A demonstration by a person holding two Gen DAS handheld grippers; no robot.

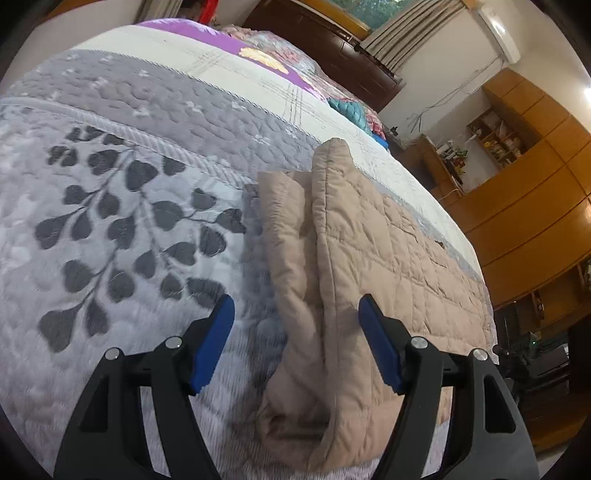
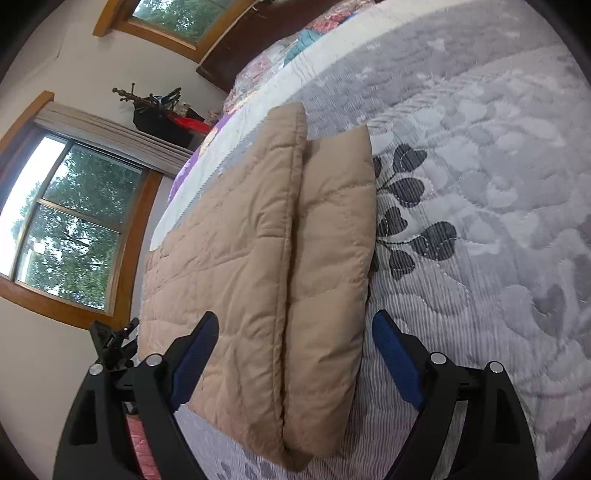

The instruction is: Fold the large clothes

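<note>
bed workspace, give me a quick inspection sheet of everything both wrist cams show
surface: bed with a grey quilted bedspread, dark leaf print, no bare mattress seen
job's things: beige quilted jacket lying on the bedspread, partly folded, a narrower folded panel lying beside the main body
clutter: colourful bedding pile at the far end of the bed
grippers: left gripper open, straddling the garment's folded edge, not clamped; right gripper open, jaws either side of the garment, not clamped
cables: loose wires running down the wall under the air conditioner
surroundings: wooden cabinets, curtained window, dark headboard
</note>
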